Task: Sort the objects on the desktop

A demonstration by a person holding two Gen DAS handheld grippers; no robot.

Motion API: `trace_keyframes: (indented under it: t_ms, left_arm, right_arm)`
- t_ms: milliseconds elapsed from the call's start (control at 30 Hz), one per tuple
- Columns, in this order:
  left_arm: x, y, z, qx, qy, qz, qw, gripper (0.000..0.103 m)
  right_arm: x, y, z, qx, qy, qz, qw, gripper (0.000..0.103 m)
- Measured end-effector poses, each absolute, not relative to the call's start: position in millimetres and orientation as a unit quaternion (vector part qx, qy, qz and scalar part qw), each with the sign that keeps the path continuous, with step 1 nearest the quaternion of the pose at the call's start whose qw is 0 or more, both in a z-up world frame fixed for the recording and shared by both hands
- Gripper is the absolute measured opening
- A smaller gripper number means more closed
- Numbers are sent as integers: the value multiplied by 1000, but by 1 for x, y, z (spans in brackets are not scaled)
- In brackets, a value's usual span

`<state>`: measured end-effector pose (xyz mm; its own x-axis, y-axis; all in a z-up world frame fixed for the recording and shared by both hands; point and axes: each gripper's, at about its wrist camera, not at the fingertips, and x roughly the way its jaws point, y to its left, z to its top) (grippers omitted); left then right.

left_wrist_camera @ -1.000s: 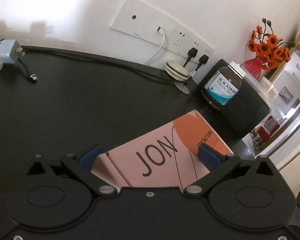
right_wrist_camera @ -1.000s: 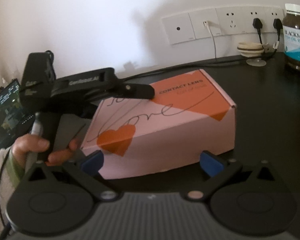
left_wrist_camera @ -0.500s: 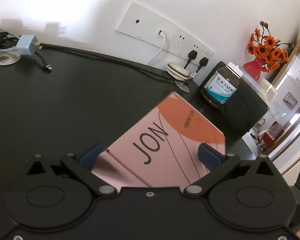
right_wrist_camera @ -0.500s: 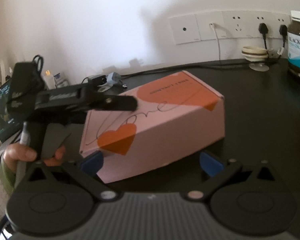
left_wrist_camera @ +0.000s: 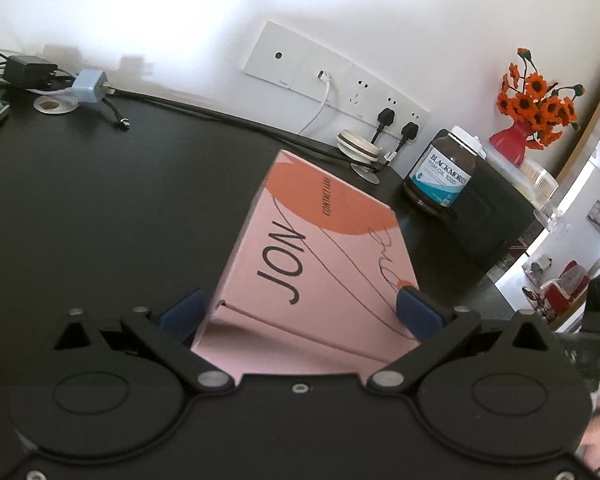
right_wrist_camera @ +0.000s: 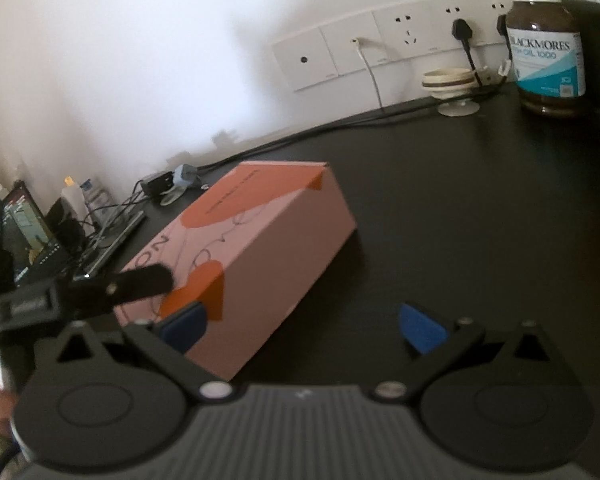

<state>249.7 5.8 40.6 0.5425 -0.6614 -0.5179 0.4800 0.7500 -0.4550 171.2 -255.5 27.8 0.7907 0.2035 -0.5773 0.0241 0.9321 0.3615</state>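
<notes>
A pink and orange contact lens box (left_wrist_camera: 316,264) lies on the black desk (left_wrist_camera: 100,208). My left gripper (left_wrist_camera: 300,314) is closed on the box's near end, one blue pad on each side. The box also shows in the right wrist view (right_wrist_camera: 260,252), with the left gripper's finger (right_wrist_camera: 140,284) over its near corner. My right gripper (right_wrist_camera: 304,328) is open and empty, low over the desk just right of the box. A brown fish oil bottle (left_wrist_camera: 444,172) stands at the back right.
Wall sockets (left_wrist_camera: 332,80) with plugged cables run along the back wall. A small round stand (left_wrist_camera: 358,148) sits below them. A blue charger (left_wrist_camera: 90,86) and adapter lie at the back left. A red vase of orange flowers (left_wrist_camera: 528,120) stands on a black box. A laptop (right_wrist_camera: 24,236) is at the left.
The box has turned on the desk, its far end swinging toward the back wall while my left gripper holds it. My right gripper has shifted right, off the box's side.
</notes>
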Motion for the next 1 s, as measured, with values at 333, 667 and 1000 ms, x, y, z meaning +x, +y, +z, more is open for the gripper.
trace_keyframes:
  t_ms: [333, 667, 1000]
  left_arm:
    - [230, 5, 42, -139, 338, -305, 879, 103]
    - [217, 1, 42, -135, 338, -310, 878, 103]
    - [219, -9, 42, -143, 327, -290, 888, 103]
  right_arm:
    - [181, -265, 28, 188, 325, 30, 926, 102]
    - [184, -277, 29, 195, 327, 31, 924, 102]
    - [198, -283, 33, 186, 333, 21, 924, 102]
